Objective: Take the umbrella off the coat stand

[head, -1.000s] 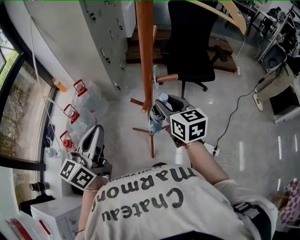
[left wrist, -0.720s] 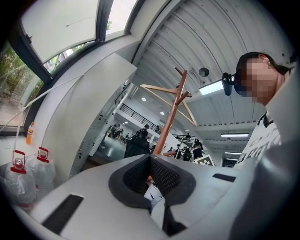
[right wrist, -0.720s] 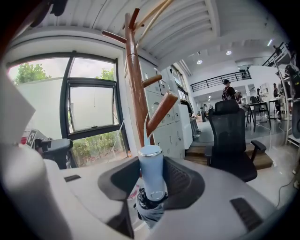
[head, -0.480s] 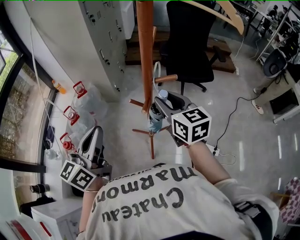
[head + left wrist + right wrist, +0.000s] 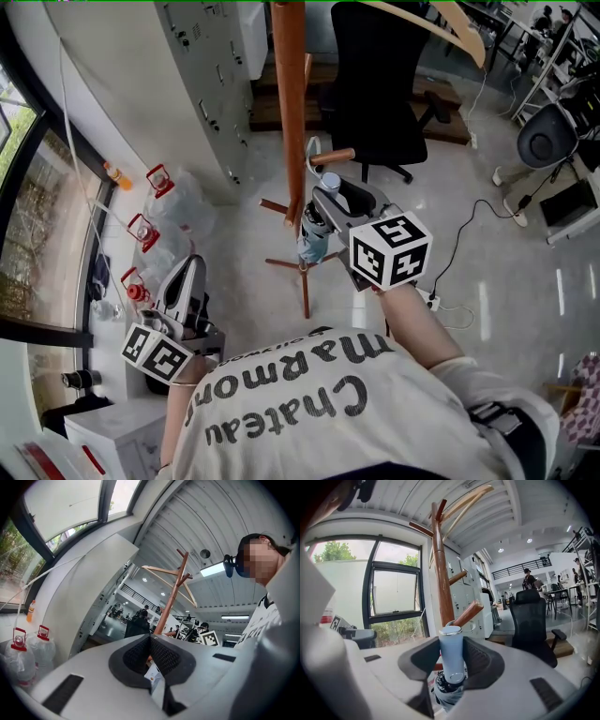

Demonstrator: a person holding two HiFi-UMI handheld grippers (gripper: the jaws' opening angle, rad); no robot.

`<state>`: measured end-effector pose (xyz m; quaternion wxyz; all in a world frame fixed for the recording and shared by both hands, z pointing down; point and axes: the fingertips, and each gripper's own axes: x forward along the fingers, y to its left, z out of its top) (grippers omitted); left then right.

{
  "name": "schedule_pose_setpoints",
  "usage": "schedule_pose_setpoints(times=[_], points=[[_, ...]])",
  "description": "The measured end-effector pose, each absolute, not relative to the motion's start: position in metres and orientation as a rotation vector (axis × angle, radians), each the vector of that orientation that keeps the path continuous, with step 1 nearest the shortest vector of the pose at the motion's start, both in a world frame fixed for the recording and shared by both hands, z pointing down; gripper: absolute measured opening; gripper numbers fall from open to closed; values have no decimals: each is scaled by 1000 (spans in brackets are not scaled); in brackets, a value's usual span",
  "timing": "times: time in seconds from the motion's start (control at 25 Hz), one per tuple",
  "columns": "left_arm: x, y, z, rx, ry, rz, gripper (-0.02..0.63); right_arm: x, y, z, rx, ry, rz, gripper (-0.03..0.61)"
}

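Note:
A folded umbrella with a pale blue handle (image 5: 452,656) and a dark canopy (image 5: 312,239) hangs beside the wooden coat stand pole (image 5: 291,112). Its white wrist loop (image 5: 312,150) sits around a lower peg (image 5: 333,156). My right gripper (image 5: 325,199) is shut on the handle, which stands upright between the pads (image 5: 480,660), just below that peg (image 5: 468,613). My left gripper (image 5: 187,281) stays low at the left, away from the stand, pointing level. Its pads (image 5: 161,656) meet with nothing between them, and the stand (image 5: 171,602) shows beyond it.
A black office chair (image 5: 380,84) stands right behind the stand. Grey lockers (image 5: 211,84) line the left wall, with red-capped water jugs (image 5: 173,192) on the floor below them. A power strip and cable (image 5: 431,302) lie at the right. The stand's feet (image 5: 302,267) spread under the umbrella.
My right gripper has risen a little with the umbrella handle in it, closer to the peg. The left gripper has stayed where it was.

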<state>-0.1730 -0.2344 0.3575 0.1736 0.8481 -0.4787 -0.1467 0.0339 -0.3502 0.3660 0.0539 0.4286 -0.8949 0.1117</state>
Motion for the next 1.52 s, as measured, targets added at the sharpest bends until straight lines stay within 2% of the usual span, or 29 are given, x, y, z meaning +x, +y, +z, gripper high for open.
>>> schedule_pose_setpoints(times=[1.52], points=[[-191,-211,354,2377,-1368,-450,23,75,-339,332,1568,-2689,299,163]])
